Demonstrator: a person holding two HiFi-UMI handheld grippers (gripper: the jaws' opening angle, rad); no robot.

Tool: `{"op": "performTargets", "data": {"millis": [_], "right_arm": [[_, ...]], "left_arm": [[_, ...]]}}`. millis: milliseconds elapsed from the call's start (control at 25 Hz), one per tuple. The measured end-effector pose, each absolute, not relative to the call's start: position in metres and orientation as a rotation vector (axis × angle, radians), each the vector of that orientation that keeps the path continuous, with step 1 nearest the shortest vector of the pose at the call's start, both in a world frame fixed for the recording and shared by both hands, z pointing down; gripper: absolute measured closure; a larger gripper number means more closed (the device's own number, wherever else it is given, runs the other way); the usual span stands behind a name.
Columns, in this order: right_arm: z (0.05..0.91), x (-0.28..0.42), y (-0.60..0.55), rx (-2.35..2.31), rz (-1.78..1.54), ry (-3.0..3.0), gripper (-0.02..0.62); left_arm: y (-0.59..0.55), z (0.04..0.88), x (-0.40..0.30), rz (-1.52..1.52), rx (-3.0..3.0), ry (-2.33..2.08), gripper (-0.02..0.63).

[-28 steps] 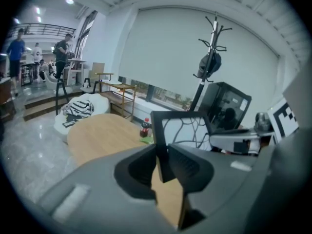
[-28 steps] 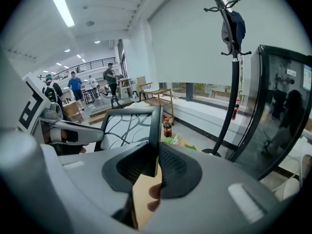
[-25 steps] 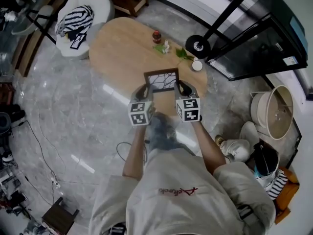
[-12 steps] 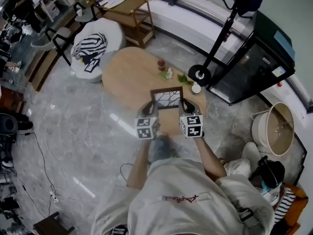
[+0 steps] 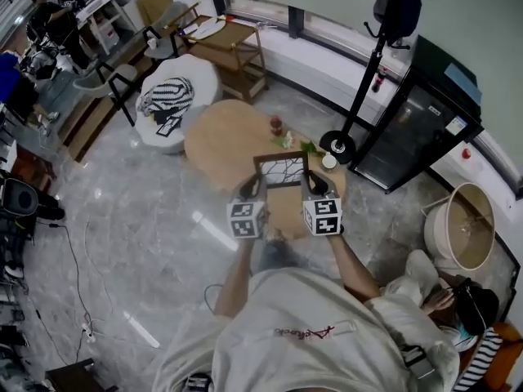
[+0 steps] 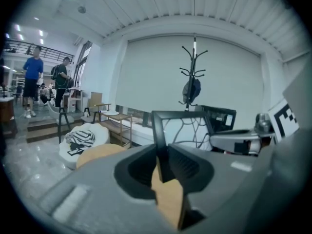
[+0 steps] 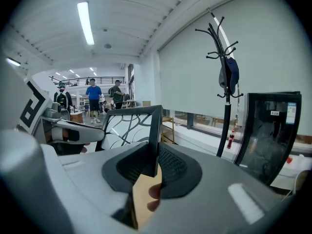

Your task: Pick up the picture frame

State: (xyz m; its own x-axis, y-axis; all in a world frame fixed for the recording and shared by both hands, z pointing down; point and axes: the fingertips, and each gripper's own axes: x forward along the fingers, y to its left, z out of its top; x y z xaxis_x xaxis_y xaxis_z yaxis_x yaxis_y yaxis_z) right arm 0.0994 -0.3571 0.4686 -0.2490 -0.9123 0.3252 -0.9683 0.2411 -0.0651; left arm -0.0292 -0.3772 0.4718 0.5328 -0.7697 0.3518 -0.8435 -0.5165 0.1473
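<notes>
Two grippers share the black picture frame [image 5: 282, 170] in the head view: the left gripper [image 5: 252, 189] at its left edge, the right gripper [image 5: 313, 184] at its right, the frame upright over the near end of the oval wooden table [image 5: 221, 137].

Left gripper view: both jaws clamp the frame's side bar.

Right gripper view: the jaws pinch the opposite bar.

No word or number reads clearly. The person's pale shirt [image 5: 343, 358] bears a red script logo [image 5: 302, 331], its letters too small to make out. The left gripper [image 5: 249, 189] and right gripper [image 5: 313, 184] carry black-and-white square code markers, with no letters. Stickers [image 5: 455, 126] on the dark glass cabinet [image 5: 400, 137], far right, are illegible.
</notes>
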Motion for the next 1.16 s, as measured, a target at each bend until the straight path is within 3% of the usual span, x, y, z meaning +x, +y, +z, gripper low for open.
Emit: {"op": "performTargets", "data": {"millis": [1160], "right_arm": [[0.425, 0.093, -0.319, 1.782, 0.248, -2.346, 0.517]], "left_arm": [[-0.337, 0.431, -0.037, 0.248, 2.515, -1.415, 0.531]]}}
